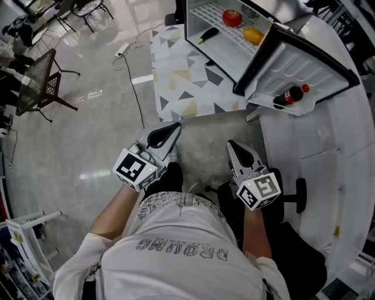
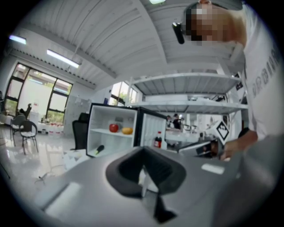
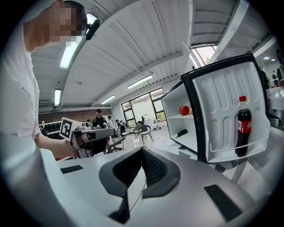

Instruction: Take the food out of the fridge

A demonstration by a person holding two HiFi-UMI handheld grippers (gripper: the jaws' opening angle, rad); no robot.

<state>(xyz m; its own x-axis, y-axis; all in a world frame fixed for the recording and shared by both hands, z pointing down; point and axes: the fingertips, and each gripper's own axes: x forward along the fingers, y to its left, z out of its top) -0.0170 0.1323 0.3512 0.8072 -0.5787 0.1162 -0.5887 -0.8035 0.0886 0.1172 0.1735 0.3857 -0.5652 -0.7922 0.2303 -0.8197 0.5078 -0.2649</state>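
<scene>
The open mini fridge (image 1: 231,55) stands at your one o'clock, its door (image 1: 304,70) swung right. Your left gripper (image 1: 174,126) and right gripper (image 1: 232,144) point toward it, jaws together and empty. A cola bottle (image 1: 290,95) sits in the door. A red fruit (image 1: 232,17), an orange fruit (image 1: 253,36) and a dark vegetable (image 1: 208,35) lie on the shelves.

Apple (image 1: 232,17) beside orange (image 1: 253,36) on fridge shelf (image 1: 206,13) — bottle (image 1: 290,95) in door (image 1: 307,64).
</scene>
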